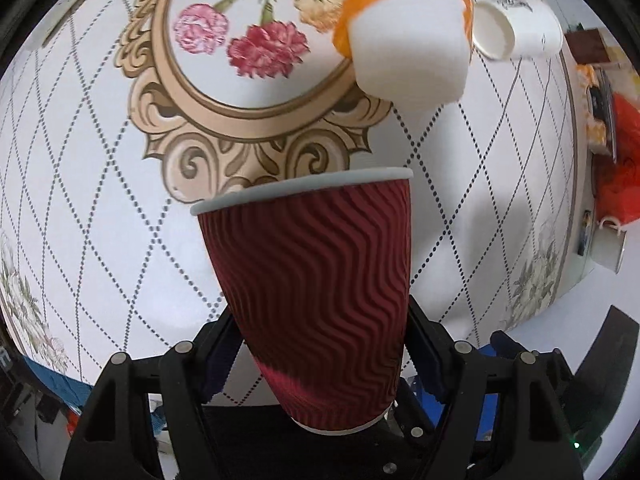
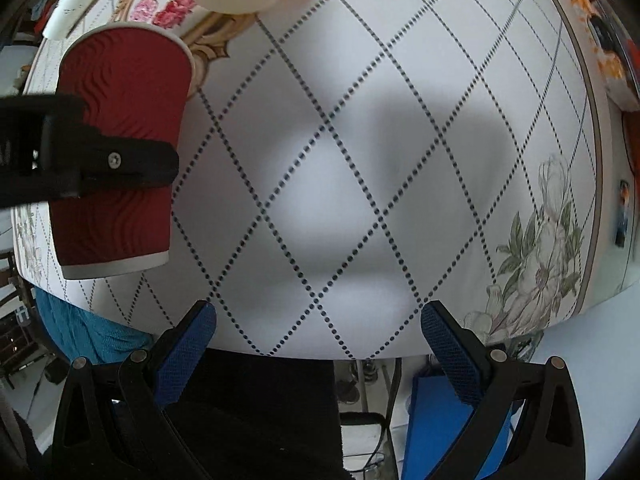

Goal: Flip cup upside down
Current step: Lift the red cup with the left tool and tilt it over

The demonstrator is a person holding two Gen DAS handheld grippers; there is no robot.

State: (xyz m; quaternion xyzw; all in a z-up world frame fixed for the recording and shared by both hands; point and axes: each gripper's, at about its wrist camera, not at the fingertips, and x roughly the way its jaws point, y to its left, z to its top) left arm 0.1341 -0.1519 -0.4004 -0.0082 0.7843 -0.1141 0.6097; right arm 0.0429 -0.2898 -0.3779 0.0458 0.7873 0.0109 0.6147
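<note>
Left gripper (image 1: 320,364): clamped on the red ripple-wall paper cup (image 1: 316,300); a finger presses each side of the lower body
Cup position: held off the tablecloth (image 1: 80,200), rim pointing away from the left wrist camera, base toward it, body tilted slightly
Cup in right wrist view: at upper left (image 2: 120,152), white base band lowest in frame, one black finger (image 2: 116,160) of the left gripper lying across the wall
Right gripper (image 2: 318,354): jaws spread wide, blue pads (image 2: 186,356) bare, nothing between them; it hangs over the near edge of the cloth
Orange and white cup (image 1: 408,40): at the far side of the table; blurred, and whether it stands or lies cannot be told
Small white paper cup (image 1: 516,30): on its side just beside the orange one, open mouth visible
Tablecloth: white, dotted diamond grid, floral medallion (image 1: 248,40) at centre
</note>
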